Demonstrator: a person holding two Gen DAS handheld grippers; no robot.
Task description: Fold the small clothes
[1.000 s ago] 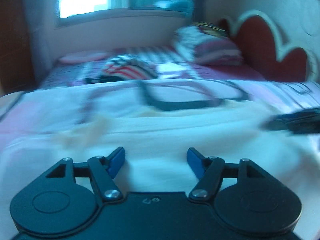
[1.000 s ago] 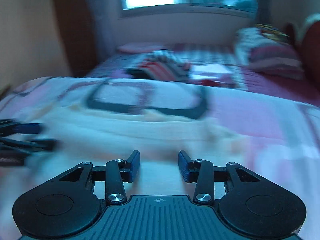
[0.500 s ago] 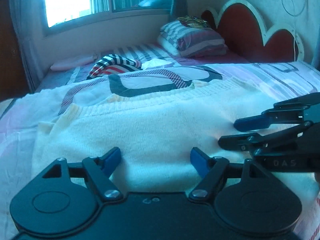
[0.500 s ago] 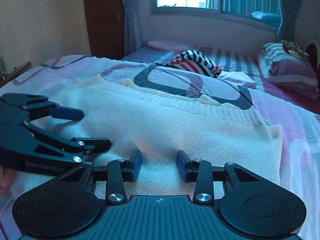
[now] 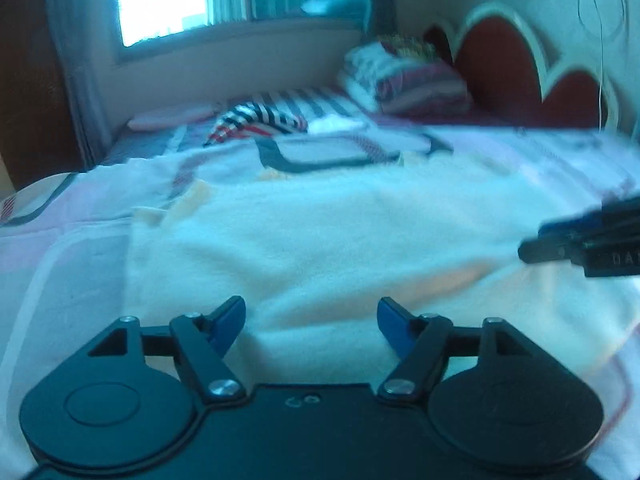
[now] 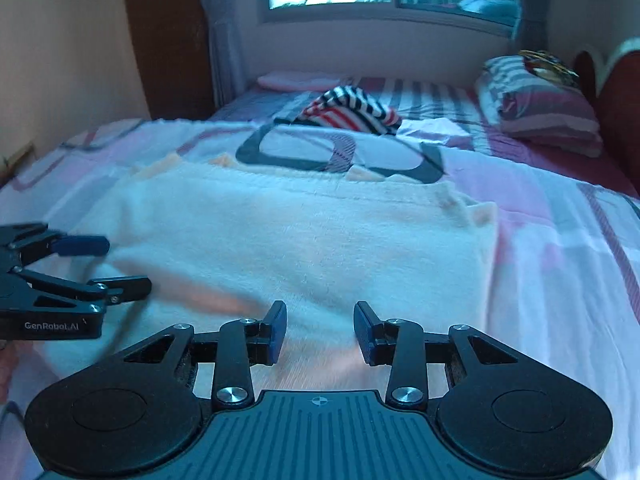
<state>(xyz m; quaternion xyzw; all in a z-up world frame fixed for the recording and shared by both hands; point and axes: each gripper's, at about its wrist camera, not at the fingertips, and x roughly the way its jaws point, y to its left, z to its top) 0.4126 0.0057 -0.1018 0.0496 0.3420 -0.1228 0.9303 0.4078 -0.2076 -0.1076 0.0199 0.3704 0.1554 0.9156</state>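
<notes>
On the bed point(image 6: 560, 264), cream sweater point(image 6: 300, 240) edges lie clear of pillows point(image 6: 540, 108).

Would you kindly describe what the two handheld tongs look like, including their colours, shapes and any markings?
Both are matte black with blue finger pads. The left tongs have angled linkage arms with silver pivot screws, triangular cut-outs and two round, teardrop-shaped housings; white "GenRobot.AI" lettering shows on their side in the right wrist view. The right tongs match, plus a ribbed grey-blue centre plate bearing a small crosshair mark. No cables or sleeves are visible.
</notes>
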